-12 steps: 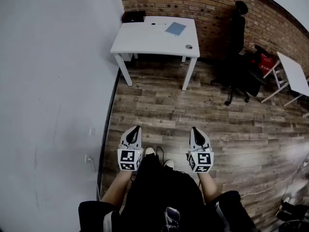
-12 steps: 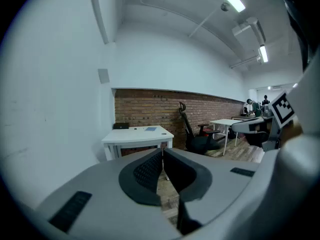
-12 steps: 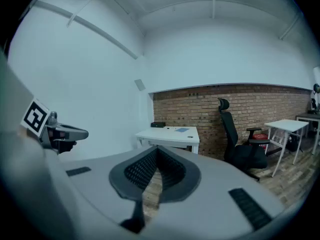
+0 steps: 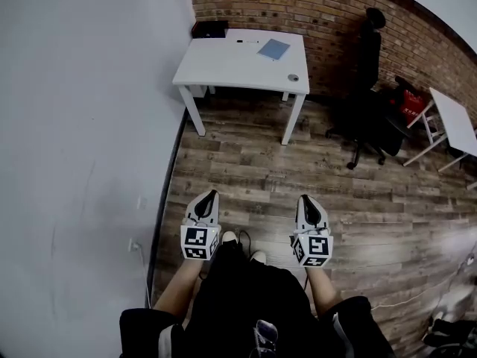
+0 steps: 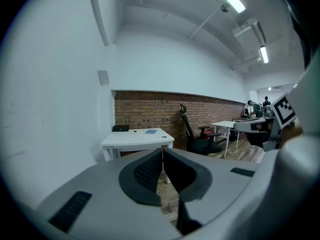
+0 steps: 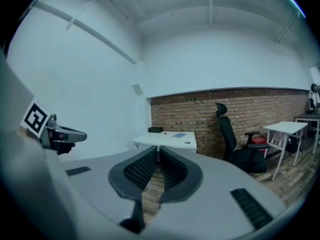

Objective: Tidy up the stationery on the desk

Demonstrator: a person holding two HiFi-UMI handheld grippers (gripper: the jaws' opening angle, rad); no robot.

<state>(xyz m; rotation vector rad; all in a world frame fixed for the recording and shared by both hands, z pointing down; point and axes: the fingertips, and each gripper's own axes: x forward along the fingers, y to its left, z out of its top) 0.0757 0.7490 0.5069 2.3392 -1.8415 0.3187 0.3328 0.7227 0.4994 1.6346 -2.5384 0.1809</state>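
Both tongs are shut and empty, well away from the table.
The left tongs and right tongs sit side by side over the wood floor, tips together, holding nothing. The white table stands far off by the brick wall. On it are a blue notebook, a black box at the far left corner, and a small round thing near the right edge.

The surface is standing at twelve o'clock, backing onto the brick wall. On it, a box is sitting at the far left corner, a notebook right of centre, and a small round item near the right front corner. An office chair is standing at two o'clock, with a second table lying right of it.
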